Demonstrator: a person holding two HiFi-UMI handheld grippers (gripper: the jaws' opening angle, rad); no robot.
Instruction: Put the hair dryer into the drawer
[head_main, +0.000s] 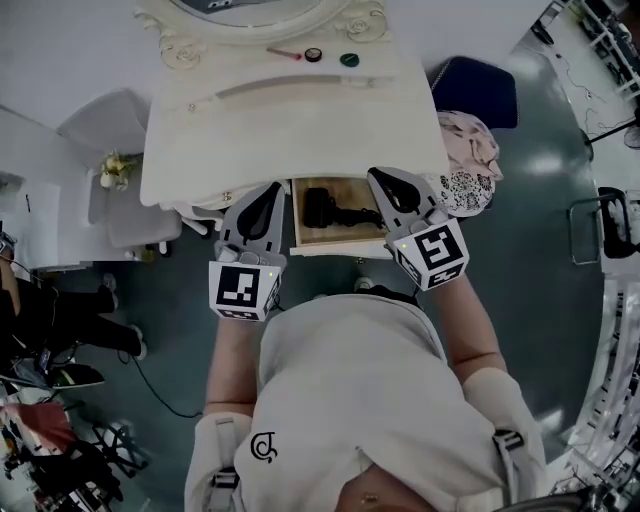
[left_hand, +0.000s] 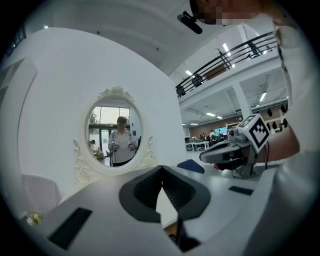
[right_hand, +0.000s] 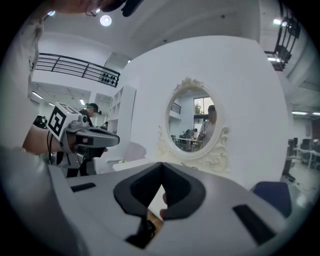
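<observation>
The left gripper (left_hand: 161, 170) has its fingers clenched tip to tip, with nothing between them. The right gripper (right_hand: 161, 166) is the same: fingers closed on each other and empty. In each gripper view only a sliver of pale counter and a bit of wood shows past the closed tips.

From the head view, both grippers hang level in front of the person's chest, one on each side of the open drawer (head_main: 330, 247) and well above it. Neither touches the drawer or anything in it.

The hair dryer (head_main: 338, 212) lies flat inside the drawer, its dark body towards the left and its handle pointing right. It sits fully within the wooden walls, apart from both grippers.

So the main step looks done: the hair dryer is in the drawer and has been let go. The drawer stands pulled out from under the counter (head_main: 290, 130). Pushing it in would be the only move left, if that is wanted at all; the task sentence does not ask for it.

Beyond, the oval mirror (left_hand: 115, 132) stands at the back of the counter, with a few small items in front of it.
</observation>
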